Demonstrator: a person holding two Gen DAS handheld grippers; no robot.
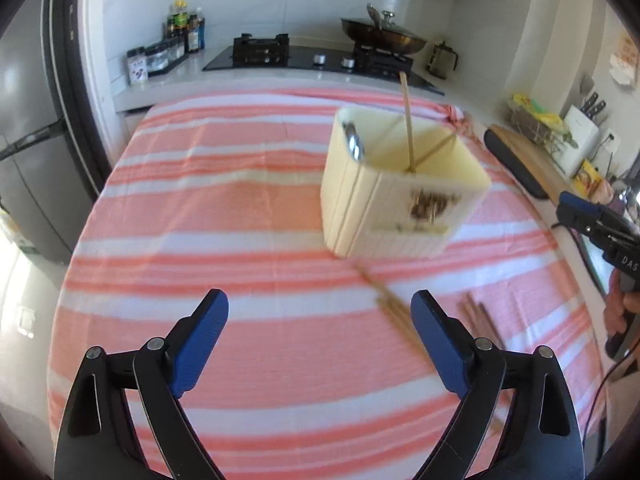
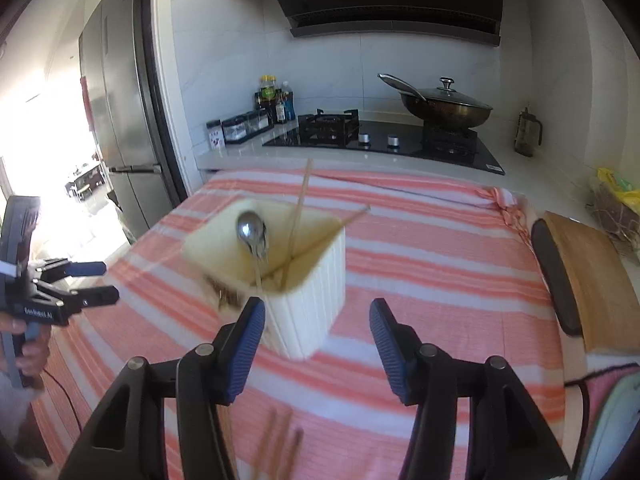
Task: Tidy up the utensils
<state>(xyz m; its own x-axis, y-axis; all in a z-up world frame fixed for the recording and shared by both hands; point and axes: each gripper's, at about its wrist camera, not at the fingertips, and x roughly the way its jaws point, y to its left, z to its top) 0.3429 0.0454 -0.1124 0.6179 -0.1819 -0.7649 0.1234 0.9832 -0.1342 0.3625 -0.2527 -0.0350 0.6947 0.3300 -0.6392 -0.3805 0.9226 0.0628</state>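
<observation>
A cream ribbed utensil holder (image 1: 394, 216) (image 2: 304, 304) stands on the striped cloth. It holds a metal spoon (image 2: 252, 232) (image 1: 354, 142) and light chopsticks (image 1: 408, 120) (image 2: 298, 208). More light chopsticks (image 1: 390, 308) lie on the cloth in front of it, with darker brown ones (image 1: 478, 316) (image 2: 280, 444) beside them. My left gripper (image 1: 320, 344) is open and empty, low over the cloth near the loose chopsticks. My right gripper (image 2: 318, 344) is open and empty, just in front of the holder.
The pink and white striped cloth (image 1: 224, 208) covers the table. A wooden cutting board (image 2: 592, 280) lies at the right edge. Behind are a gas hob (image 2: 384, 140), a lidded wok (image 2: 444, 106), condiment bottles (image 2: 276, 100) and a fridge (image 2: 116, 100).
</observation>
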